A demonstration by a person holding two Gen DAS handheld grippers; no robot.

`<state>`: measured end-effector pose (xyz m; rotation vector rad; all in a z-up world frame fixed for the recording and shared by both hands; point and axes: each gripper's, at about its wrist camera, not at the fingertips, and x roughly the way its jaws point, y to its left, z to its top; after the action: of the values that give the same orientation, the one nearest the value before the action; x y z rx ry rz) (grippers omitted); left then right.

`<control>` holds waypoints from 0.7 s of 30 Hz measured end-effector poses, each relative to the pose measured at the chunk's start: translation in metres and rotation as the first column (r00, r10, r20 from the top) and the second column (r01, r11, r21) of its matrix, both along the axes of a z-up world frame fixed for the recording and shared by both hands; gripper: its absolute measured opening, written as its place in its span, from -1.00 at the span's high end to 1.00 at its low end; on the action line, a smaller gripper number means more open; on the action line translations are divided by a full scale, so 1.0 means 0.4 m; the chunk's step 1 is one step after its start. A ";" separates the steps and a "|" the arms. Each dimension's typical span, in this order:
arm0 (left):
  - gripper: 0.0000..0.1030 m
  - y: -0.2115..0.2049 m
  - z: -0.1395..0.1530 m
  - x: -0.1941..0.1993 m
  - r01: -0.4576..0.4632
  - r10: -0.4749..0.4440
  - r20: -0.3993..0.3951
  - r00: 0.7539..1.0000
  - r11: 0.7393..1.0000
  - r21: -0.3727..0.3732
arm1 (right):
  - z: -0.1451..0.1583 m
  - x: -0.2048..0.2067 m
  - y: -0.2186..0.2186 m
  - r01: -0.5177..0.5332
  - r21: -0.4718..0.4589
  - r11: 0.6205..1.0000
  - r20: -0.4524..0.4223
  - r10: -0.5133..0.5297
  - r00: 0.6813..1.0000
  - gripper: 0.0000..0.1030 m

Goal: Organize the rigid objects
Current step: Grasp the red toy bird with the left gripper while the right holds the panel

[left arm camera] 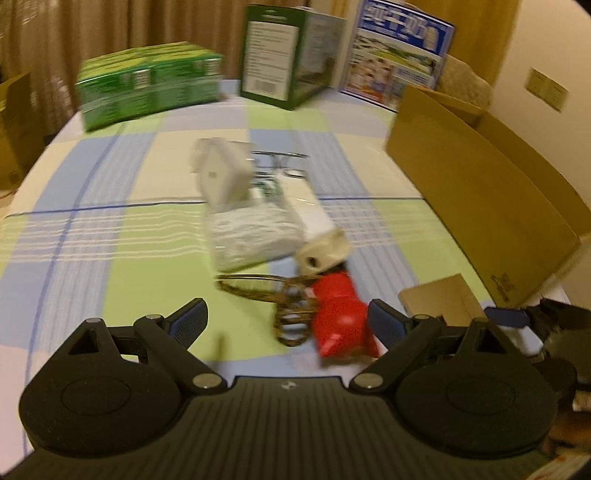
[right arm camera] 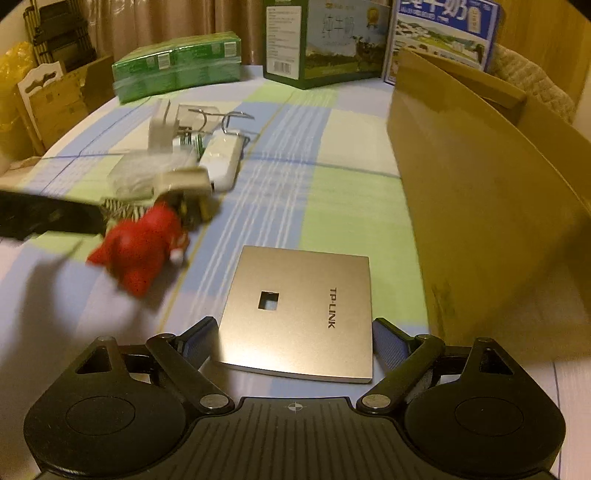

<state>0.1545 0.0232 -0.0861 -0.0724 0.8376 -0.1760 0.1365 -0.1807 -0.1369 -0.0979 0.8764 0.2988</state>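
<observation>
Right gripper (right arm camera: 291, 343): jaws spread, plate (right arm camera: 299, 314) lying between, ungrasped, beside the carton (right arm camera: 480, 221). Left gripper (left arm camera: 286, 325): jaws spread, empty. Red toy (right arm camera: 140, 243), glasses (left arm camera: 288, 306), adapters left of carton, unsorted. Little judged done.

Flat square metallic TP-LINK panel (right arm camera: 299, 317) lies on the checked tablecloth (right arm camera: 343, 206), between the right gripper's (right arm camera: 291, 339) spread fingers. Tall brown cardboard box (right arm camera: 480, 229) stands right of it. Red plastic toy figure (right arm camera: 140, 247) lies left of the panel, in front of a clutter pile with a white oblong device (right arm camera: 221, 162). Behind, along the far edge: green shrink-wrapped carton pack (right arm camera: 177, 66) left, green-and-white printed box (right arm camera: 325, 40) centre, blue-and-white printed box (right arm camera: 447, 33) right.
</observation>
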 end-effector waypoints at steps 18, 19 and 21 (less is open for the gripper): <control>0.22 -0.174 -0.046 -0.028 0.116 -0.135 0.066 0.989 0.964 0.239 | -0.001 -0.084 -0.053 0.050 0.037 0.998 0.008 -0.051 0.999 -0.68; 0.17 -0.175 -0.051 -0.026 0.120 -0.138 0.061 0.988 0.963 0.243 | -0.001 -0.085 -0.056 0.051 0.037 0.998 0.008 -0.051 0.999 -0.68; 0.15 -0.178 -0.058 -0.025 0.124 -0.140 0.053 0.989 0.962 0.242 | -0.001 -0.086 -0.061 0.056 0.038 0.998 0.009 -0.056 0.998 -0.68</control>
<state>0.1444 -0.0478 -0.1092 0.2145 0.7888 -0.2014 0.1019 -0.2050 -0.1374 -0.0399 0.8614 0.2618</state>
